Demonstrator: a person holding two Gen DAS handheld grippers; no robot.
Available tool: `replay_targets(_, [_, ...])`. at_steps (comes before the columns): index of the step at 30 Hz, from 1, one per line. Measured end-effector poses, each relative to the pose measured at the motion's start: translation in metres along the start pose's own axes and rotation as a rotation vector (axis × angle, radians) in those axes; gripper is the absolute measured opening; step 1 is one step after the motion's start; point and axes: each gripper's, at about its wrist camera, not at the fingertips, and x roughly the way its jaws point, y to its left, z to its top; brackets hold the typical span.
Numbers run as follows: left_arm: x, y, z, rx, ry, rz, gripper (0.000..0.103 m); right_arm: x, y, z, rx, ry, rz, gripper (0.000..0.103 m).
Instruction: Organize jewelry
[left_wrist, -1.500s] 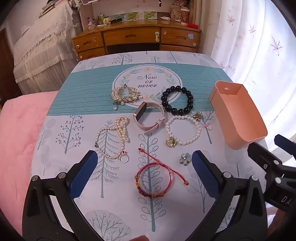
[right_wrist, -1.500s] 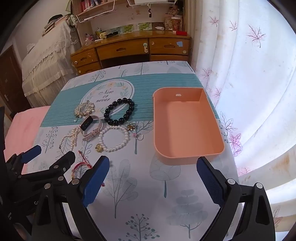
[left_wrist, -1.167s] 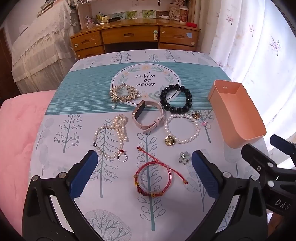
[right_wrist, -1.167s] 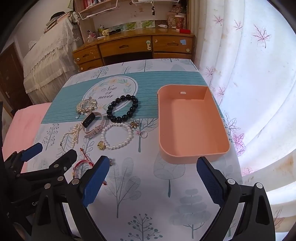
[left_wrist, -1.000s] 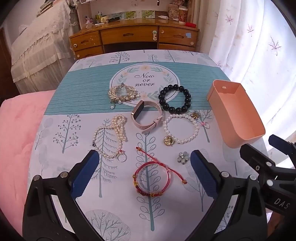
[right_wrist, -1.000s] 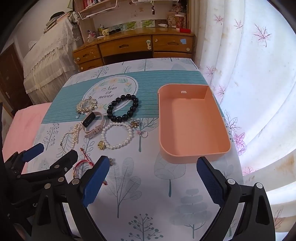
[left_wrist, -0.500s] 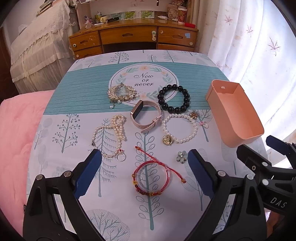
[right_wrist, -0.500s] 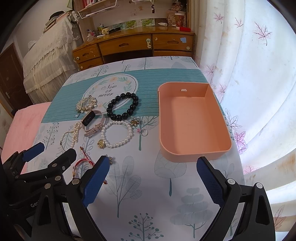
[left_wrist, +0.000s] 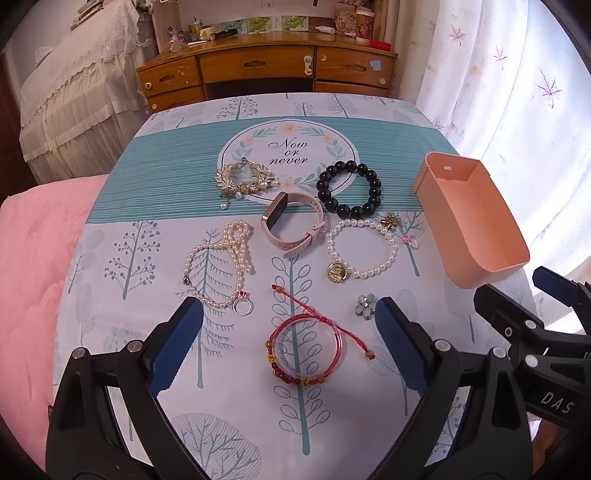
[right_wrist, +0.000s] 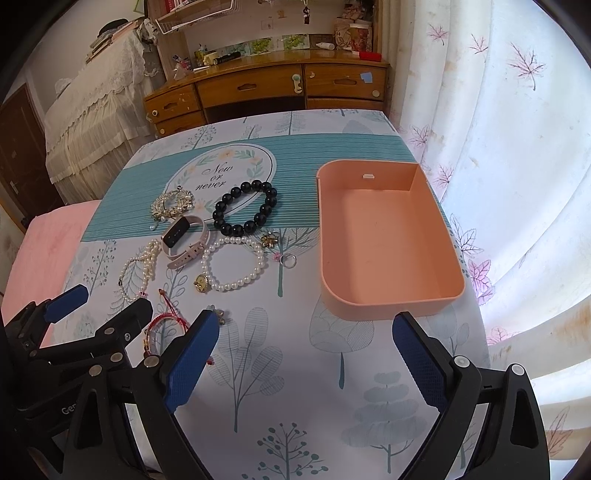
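1. Table (left_wrist: 110, 280), under a tree-print cloth with a teal band, carries everything.
2. Tray (right_wrist: 384, 240), peach and with nothing in it, sits on the table's right side, well apart from the jewelry.
3. Left gripper (left_wrist: 288, 328) hangs over the near edge, jaws wide apart, holding nothing; the red bracelet (left_wrist: 306, 350) lies on the cloth between its fingers.
4. Right gripper (right_wrist: 306, 354) is likewise spread, holding nothing, over bare cloth just before the tray.
5. Black beads (left_wrist: 349, 194) lie on the teal band, beside the watch (left_wrist: 291, 225).
6. Pearl bracelet (left_wrist: 364, 249) lies just right of the watch, pearl necklace (left_wrist: 218, 267) left of it.
7. Gold brooch (left_wrist: 243, 179) sits farthest back.
8. Flower charm (left_wrist: 365, 304) lies by the left gripper's right fingertip.
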Motion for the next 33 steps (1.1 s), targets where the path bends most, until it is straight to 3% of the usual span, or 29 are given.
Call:
replay_targets(14, [0.003, 0.002, -0.003, -0.001, 0.016, -0.006, 0.093, 0.000, 0.002, 0.000, -0.002, 0.002, 0.005, 0.096])
replay_targets(33, [0.006, 0.006, -0.003, -0.006, 0.032, -0.005, 0.093, 0.005, 0.011, 0.003, -0.018, 0.029, 0.011, 0.086])
